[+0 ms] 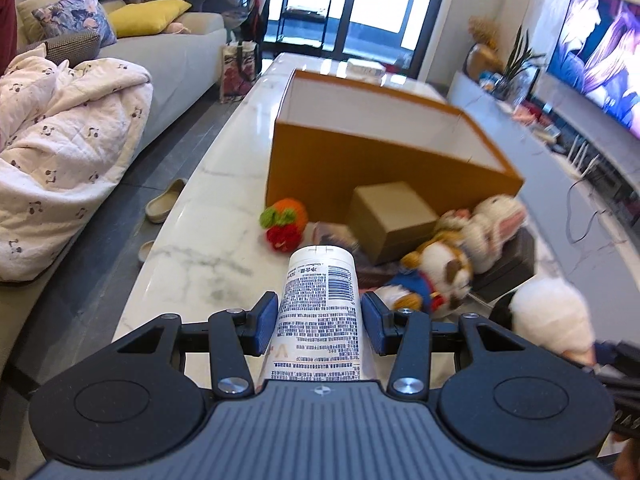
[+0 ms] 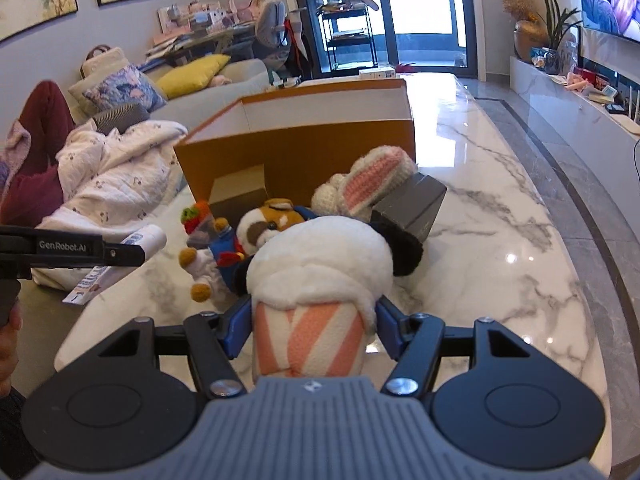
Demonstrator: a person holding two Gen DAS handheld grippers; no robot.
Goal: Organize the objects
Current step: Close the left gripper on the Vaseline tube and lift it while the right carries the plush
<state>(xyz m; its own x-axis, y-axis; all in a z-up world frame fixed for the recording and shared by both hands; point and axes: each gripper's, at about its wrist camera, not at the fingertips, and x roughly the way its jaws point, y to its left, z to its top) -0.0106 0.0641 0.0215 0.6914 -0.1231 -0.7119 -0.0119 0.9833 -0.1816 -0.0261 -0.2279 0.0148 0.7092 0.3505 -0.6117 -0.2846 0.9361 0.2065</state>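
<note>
My left gripper (image 1: 320, 316) is shut on a white tube (image 1: 320, 312) with printed text, held above the marble table (image 1: 200, 256); the tube also shows in the right wrist view (image 2: 140, 242). My right gripper (image 2: 314, 318) is shut on a white plush with a pink-striped base (image 2: 316, 280); it also shows in the left wrist view (image 1: 552, 316). Ahead stands an open orange box (image 1: 360, 152) (image 2: 304, 148). In front of it lie a small brown carton (image 1: 390, 220), a crochet strawberry (image 1: 284, 222), a plush dog (image 2: 260, 232) and a crochet rabbit (image 2: 372, 178).
A dark grey box (image 2: 416, 208) lies beside the rabbit. A sofa with a quilt (image 1: 60, 160) runs along the table's left side. Slippers (image 1: 164, 200) lie on the floor. A TV cabinet (image 2: 580, 96) stands to the right.
</note>
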